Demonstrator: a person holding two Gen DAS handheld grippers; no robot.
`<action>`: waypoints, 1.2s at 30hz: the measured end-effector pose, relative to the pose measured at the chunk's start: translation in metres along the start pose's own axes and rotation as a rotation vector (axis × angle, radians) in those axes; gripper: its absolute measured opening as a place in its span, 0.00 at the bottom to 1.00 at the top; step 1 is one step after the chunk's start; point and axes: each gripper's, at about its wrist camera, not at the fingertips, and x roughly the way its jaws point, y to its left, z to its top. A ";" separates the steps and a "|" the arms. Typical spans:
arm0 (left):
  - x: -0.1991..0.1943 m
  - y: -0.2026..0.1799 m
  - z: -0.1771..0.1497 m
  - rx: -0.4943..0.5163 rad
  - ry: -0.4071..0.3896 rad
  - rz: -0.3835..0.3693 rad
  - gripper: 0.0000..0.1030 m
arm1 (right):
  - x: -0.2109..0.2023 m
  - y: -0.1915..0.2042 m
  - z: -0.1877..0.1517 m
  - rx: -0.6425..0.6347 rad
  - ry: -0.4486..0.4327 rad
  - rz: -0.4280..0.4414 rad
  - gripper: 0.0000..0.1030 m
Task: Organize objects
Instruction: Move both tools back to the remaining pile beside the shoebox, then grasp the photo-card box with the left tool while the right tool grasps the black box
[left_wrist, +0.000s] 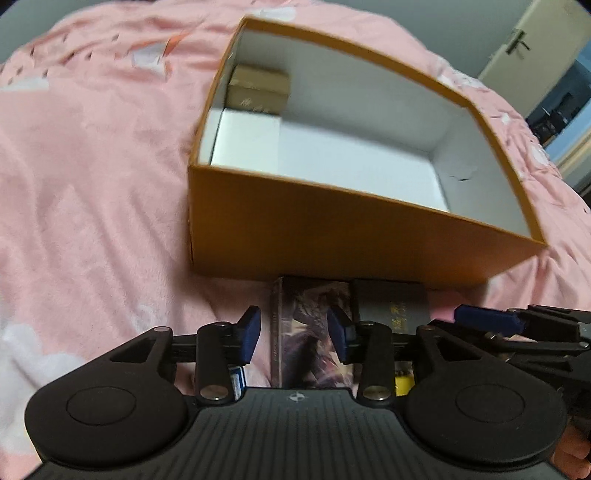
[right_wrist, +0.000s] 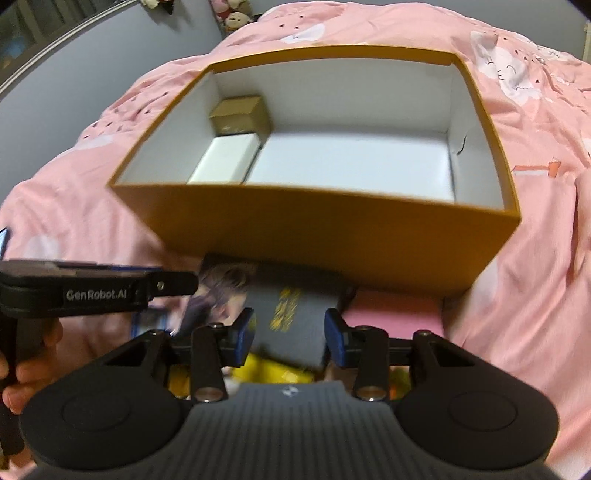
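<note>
On the pink bedspread (left_wrist: 92, 184), in the left wrist view, the left gripper (left_wrist: 293, 334) points down at a box with a dark pictured cover (left_wrist: 306, 332) that lies flat just before the near wall of the orange box. The blue pads (left_wrist: 251, 332) stand partway apart, one at each long edge of that pictured box; whether they touch it cannot be told. Just beside it at 3 o'clock lies a dark grey box with gold lettering (left_wrist: 391, 306), and beyond that, at the 3 o'clock edge, the right gripper (left_wrist: 491, 319) comes in. At 12 o'clock stands the open orange box (left_wrist: 332, 236) with its white inside. It holds two things along its left wall: a small brown carton (left_wrist: 258, 88) in the far corner and a white box (left_wrist: 245, 138) directly before it; the two meet.

In the right wrist view, the right gripper (right_wrist: 290, 332) has the dark grey box with gold lettering (right_wrist: 291, 314) between its pads (right_wrist: 245, 332), which stand partway apart close to its two sides; blur hides whether they press on it. The pictured box (right_wrist: 218, 291) lies at 10 o'clock, with the left gripper (right_wrist: 110, 290) above it at 9 o'clock, held in a hand (right_wrist: 22, 373). Something yellow (right_wrist: 273, 369) shows under the grey box at 6 o'clock. The orange box (right_wrist: 314, 232) fills 12 o'clock, with the brown carton (right_wrist: 240, 114) and white box (right_wrist: 225, 158) against its left wall.
</note>
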 end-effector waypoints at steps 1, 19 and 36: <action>0.004 0.004 0.001 -0.016 0.006 -0.006 0.45 | 0.004 -0.002 0.003 0.006 0.003 -0.001 0.42; 0.048 0.036 -0.002 -0.181 0.109 -0.197 0.65 | 0.048 -0.032 0.012 0.106 0.078 0.115 0.49; 0.024 0.032 -0.011 -0.156 0.036 -0.189 0.41 | 0.066 -0.042 0.013 0.171 0.074 0.184 0.60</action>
